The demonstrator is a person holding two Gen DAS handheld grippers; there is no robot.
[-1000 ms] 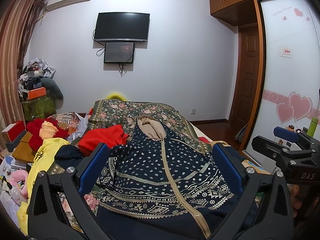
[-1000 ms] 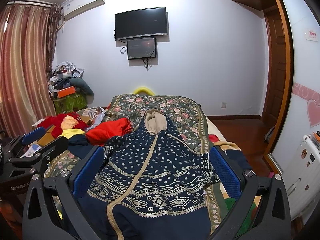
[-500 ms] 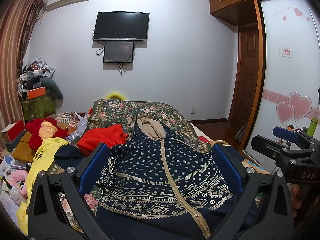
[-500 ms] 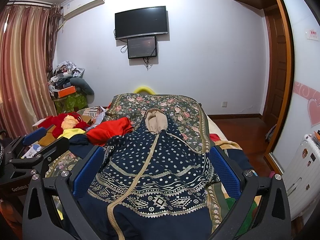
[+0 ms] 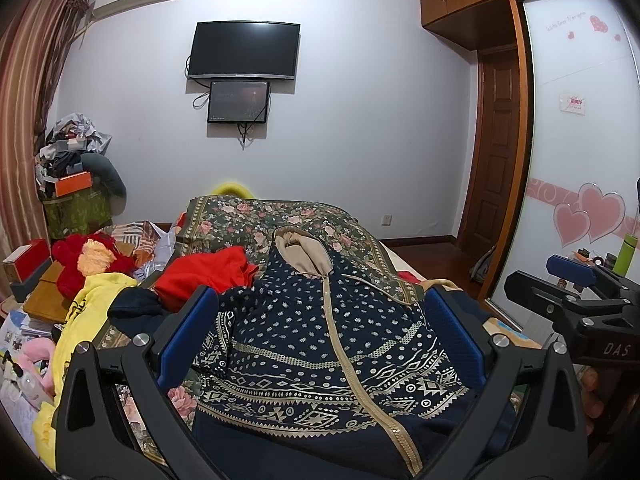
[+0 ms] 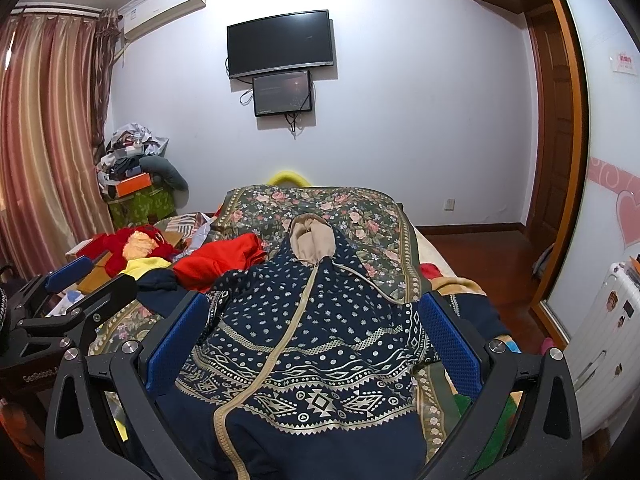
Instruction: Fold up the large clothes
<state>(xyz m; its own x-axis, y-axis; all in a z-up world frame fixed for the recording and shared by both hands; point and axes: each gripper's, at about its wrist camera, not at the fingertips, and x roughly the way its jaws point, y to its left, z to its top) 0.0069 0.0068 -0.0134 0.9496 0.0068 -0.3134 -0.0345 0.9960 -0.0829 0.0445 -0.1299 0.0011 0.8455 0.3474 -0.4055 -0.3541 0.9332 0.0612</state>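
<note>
My two grippers hover over a navy patterned hooded jacket (image 5: 320,344) spread on a floral bedspread (image 6: 360,216).

The jacket lies front-up along the bed's middle, hood far, hem near me. Heaped clothes crowd its left edge, a red garment (image 5: 208,276) touching the sleeve; bare wooden floor (image 6: 480,244) opens to the right. My left gripper (image 5: 320,336) and right gripper (image 6: 314,336) both gape wide, released, holding nothing.
</note>
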